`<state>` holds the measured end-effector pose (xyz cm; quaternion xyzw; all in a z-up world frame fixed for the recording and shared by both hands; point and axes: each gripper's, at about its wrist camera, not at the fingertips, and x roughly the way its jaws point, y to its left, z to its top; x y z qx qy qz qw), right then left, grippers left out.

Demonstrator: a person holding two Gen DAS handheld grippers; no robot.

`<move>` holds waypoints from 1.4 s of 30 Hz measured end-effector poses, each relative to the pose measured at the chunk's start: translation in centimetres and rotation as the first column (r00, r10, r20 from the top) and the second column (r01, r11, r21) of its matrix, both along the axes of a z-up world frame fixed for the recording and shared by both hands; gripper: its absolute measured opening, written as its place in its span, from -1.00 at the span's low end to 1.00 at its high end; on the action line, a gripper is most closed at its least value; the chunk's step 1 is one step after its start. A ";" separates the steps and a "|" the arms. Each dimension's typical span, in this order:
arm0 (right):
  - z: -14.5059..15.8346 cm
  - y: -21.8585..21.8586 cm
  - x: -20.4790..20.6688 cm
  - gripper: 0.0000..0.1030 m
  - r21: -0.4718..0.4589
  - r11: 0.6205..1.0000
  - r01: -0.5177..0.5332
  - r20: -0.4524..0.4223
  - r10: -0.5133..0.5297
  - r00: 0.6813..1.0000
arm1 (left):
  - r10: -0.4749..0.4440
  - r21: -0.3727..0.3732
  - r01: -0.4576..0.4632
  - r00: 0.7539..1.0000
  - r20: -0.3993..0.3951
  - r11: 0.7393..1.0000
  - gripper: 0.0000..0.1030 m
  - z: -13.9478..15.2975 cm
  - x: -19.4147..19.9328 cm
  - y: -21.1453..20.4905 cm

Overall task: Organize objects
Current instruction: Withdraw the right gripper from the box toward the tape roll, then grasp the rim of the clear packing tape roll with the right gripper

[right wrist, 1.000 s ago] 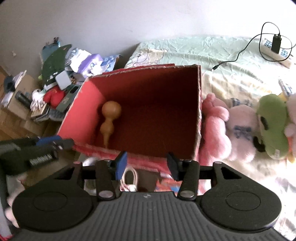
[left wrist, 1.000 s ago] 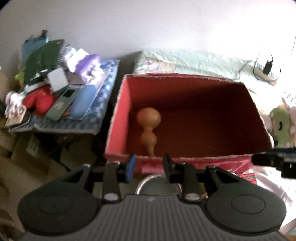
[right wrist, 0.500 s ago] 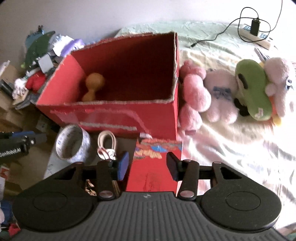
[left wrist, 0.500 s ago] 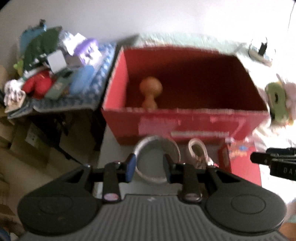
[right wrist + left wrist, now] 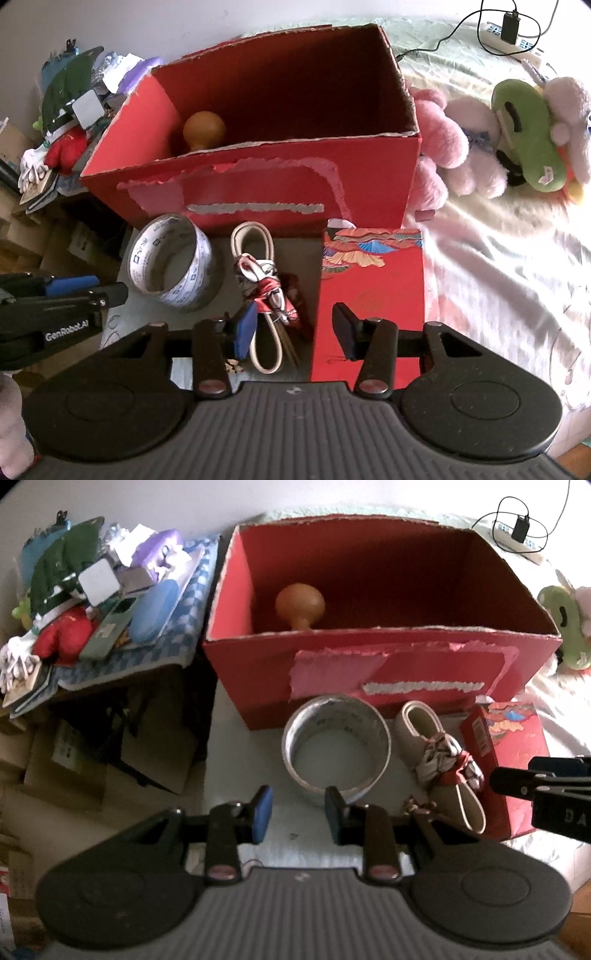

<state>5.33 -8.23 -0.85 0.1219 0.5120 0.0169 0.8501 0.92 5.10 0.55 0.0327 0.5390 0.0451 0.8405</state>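
Three loose things sit in front of the red cardboard box (image 5: 369,672), waiting to go in: a roll of tape (image 5: 335,746), a bundled cord tied with red-and-white fabric (image 5: 264,284), and a flat red packet (image 5: 369,288) with a colourful fan print. One wooden gourd (image 5: 300,607) is already inside, tucked in the box's left corner. Both tongs are empty with their jaws apart: the left gripper (image 5: 297,810) hangs just short of the tape roll's near rim, and the right gripper (image 5: 293,330) sits over the gap between cord and packet. My guess is the tape goes next for the left one. I'd drop one finger inside the ring and one outside and pinch the wall, since the roll looks too wide to straddle at that gap, and the glossy printed side is probably slippery. For the right, the packet is a stiff, flat-sided box, so grab it across its narrow edge, not the face. The cord is soft and floppy; going for the knotted middle should keep the loops from dangling. The box rim is ragged torn card, so lift well clear of it.
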 end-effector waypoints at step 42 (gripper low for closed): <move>0.5 4.0 4.1 -0.50 0.108 0.990 -0.087 0.129 0.073 0.989 | 0.051 -0.214 -0.069 0.995 -0.089 0.974 -0.58 -1.9 3.6 4.1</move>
